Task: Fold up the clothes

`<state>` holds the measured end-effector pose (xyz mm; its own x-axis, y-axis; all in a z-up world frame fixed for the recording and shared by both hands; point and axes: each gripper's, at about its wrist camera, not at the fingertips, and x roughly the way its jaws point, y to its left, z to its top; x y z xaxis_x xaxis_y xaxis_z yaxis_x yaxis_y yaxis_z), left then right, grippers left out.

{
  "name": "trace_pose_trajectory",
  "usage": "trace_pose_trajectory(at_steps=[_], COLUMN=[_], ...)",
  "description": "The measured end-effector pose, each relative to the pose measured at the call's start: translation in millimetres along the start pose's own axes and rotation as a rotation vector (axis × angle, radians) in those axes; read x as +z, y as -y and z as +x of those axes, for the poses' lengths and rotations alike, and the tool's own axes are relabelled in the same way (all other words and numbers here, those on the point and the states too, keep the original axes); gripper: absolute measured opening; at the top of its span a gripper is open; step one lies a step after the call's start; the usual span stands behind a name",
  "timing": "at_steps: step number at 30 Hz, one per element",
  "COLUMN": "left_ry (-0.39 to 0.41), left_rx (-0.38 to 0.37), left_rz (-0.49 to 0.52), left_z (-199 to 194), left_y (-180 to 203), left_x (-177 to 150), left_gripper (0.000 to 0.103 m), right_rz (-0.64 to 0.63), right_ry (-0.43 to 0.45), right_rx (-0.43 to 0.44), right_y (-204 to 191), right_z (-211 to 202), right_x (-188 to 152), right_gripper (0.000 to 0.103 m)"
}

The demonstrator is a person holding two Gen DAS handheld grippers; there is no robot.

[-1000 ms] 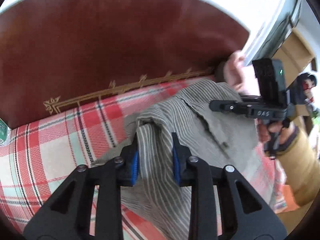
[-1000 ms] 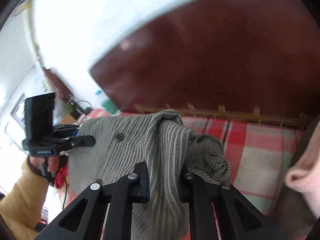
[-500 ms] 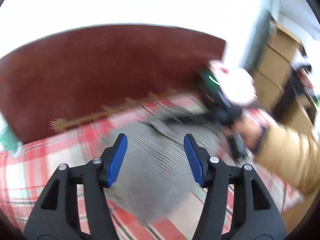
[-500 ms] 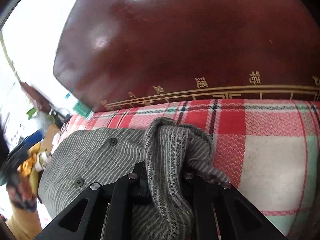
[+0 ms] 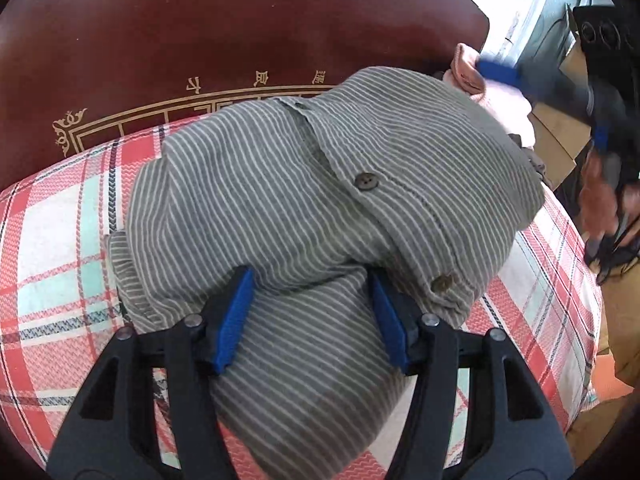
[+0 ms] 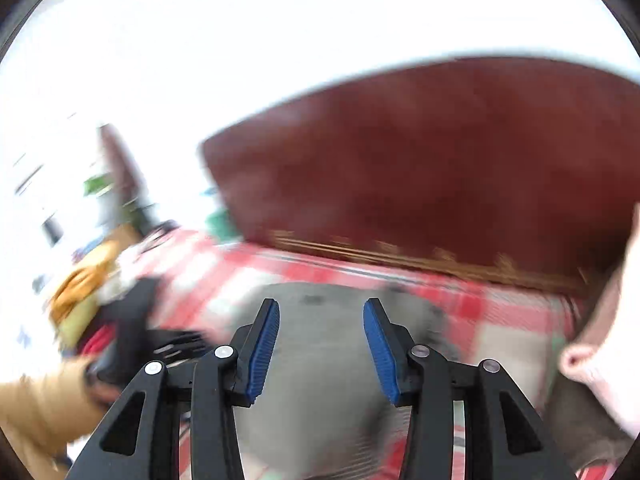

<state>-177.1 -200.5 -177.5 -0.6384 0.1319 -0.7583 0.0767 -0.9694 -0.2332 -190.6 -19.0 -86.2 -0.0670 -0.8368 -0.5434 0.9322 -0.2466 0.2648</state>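
**Striped shirt on the plaid bed, both claws apart**

The grey striped shirt (image 5: 320, 200) lay in a folded heap on the red plaid bedcover (image 5: 60, 240), close under the dark red headboard (image 5: 240, 20). Two brown buttons showed along its placket.

Left gripper (image 5: 312, 312): jaws stood apart, having opened over the last second. A roll of the striped cloth lay between the blue pads (image 5: 236, 316), and the upper fold hung over their tips. The pads flanked the cloth closely; no squeeze could be made out, so it read as released.

Right gripper (image 6: 320, 340): jaws had just been opening. Blue pads (image 6: 264, 344) were apart with nothing between them, raised over the grey shirt (image 6: 320, 400), which lay blurred beneath on the bedcover (image 6: 520, 320). The headboard (image 6: 440, 160) stood behind. This view was heavily smeared.

In the left view the right gripper (image 5: 600, 92) showed blurred at the far right edge, beside a pink cloth (image 5: 500, 100) lying at the shirt's far side. A tan sleeve (image 6: 32, 412) showed at lower left of the right view.
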Motion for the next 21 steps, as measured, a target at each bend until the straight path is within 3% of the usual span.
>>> trace_pose_trajectory(at_steps=[2,3,5,9,12,14,16,21], left_ry=[0.012,0.022,0.047,0.103,0.111,0.081,0.039,0.056], left_rx=[-0.037,-0.058,-0.088,-0.06,-0.062,-0.031,-0.053,-0.06], left_rz=[-0.031,-0.048,-0.079,-0.043,-0.039,-0.063,-0.126,-0.134], left_z=[-10,-18,-33,-59,-58,-47,-31,-30], left_y=[-7,-13,-19,-11,-9,-16,-33,-41], left_x=[0,-1,0,-2,-3,-6,-15,-19], left_gripper=[0.061,0.061,0.061,0.062,0.07,0.07,0.07,0.07], right_rz=[-0.069,-0.072,-0.006,0.133,0.127,0.134,0.158,0.06], right_ry=[-0.087,-0.127,-0.18,-0.174,-0.175,-0.169,-0.15,-0.104], right_rx=[-0.026,-0.04,-0.063,-0.038,-0.055,-0.053,-0.028,0.018], right_y=[-11,-6,17,51,45,42,41,11], right_z=[21,30,53,72,69,62,47,21], right_x=[-13,-22,-42,-68,-66,-63,-56,-51], right_gripper=[0.035,0.035,0.03,0.028,0.029,0.03,0.035,0.038])
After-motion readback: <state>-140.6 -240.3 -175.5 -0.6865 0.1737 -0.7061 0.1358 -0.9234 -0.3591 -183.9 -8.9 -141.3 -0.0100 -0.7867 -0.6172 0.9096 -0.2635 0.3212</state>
